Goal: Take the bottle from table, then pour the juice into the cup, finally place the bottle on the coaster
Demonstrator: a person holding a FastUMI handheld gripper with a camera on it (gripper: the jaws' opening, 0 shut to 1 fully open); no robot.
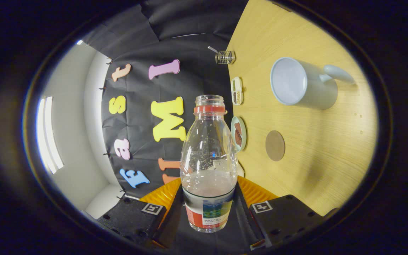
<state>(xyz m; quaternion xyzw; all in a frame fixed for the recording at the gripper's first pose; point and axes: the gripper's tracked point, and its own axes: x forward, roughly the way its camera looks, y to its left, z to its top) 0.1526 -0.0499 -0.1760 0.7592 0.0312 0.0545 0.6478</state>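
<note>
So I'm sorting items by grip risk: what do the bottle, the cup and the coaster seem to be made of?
The clear, capless bottle, clamped between the hand-held gripper fingers, looks like glossy transparent plastic: highlights, see-through walls, droplets inside. The pale blue-grey handled cup looks like matte ceramic or enamel; I can't tell which. The round brown coaster looks like dull cork or wood, without shine.

Clutter along the table's far edge, beyond the jaws

A small wire basket (pixel 225 57), a white divided dish (pixel 237 91) of grains and a round plate (pixel 239 133) with brown pieces line the edge of the wooden table (pixel 317 170).
</note>
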